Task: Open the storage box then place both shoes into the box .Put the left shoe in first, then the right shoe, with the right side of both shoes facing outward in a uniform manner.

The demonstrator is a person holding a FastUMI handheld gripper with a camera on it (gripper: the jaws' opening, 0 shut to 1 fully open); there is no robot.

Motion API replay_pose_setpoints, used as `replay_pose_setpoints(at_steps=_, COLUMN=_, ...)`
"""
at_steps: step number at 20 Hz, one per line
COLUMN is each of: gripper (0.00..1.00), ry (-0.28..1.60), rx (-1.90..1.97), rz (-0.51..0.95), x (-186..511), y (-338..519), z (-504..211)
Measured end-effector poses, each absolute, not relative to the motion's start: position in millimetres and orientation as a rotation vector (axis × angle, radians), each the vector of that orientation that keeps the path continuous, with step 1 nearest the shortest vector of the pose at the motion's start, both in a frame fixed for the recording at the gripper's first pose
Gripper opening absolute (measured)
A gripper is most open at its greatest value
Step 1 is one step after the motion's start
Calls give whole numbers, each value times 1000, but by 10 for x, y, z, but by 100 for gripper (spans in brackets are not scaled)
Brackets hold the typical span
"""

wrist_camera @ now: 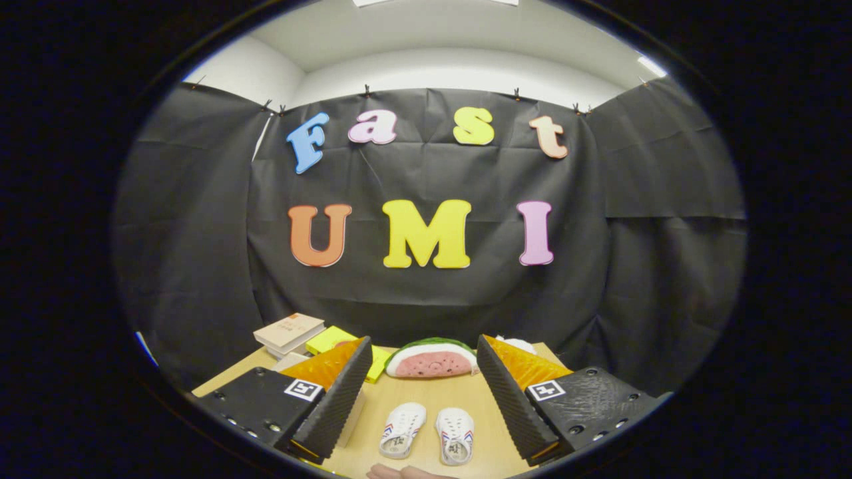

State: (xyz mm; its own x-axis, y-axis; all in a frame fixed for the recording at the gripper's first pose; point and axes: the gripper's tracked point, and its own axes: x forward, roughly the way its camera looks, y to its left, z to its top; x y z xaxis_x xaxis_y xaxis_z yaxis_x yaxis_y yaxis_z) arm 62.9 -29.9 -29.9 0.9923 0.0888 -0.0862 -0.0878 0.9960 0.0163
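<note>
Two small white shoes lie side by side on the wooden table [426,399], the left one [402,430] and the right one [455,434], both with toes pointing toward me. My gripper [424,399] hangs above them, open, nothing between its ridged black fingers [336,399]. The shoes sit low in the gap between the fingers. A pale edge of a box-like thing [351,419] shows just behind the left finger; I cannot tell what it is.
A watermelon-slice toy [431,360] lies beyond the shoes at the table's back. Stacked books [289,332] and yellow-green blocks [331,339] stand at the back left. A white object [516,343] peeks out behind the right finger. A person's hand [399,472] shows at the near edge.
</note>
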Motion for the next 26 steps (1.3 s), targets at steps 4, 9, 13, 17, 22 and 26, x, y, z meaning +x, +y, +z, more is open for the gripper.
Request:
replay_pose_setpoints(at_steps=4, gripper=96, ry=151, rx=42, rz=129, x=988, y=-255, z=-558)
replay_pose_setpoints(at_steps=9, gripper=96, ry=299, rx=111, rz=272, x=1516, y=51, z=-1095)
replay_pose_setpoints(at_steps=13, gripper=96, ry=490, rx=235, rz=458, x=1893, y=402, z=-1585)
replay_pose_setpoints(at_steps=17, gripper=96, ry=718, rx=412, rz=709, x=2087, y=767, z=-2079)
replay_pose_setpoints(at_steps=22, gripper=96, ry=949, rx=578, rz=998, x=2125, y=1131, z=-2503)
replay_pose_setpoints(at_steps=26, gripper=92, ry=1047, rx=744, rz=1061, x=2238, y=1217, z=-2713)
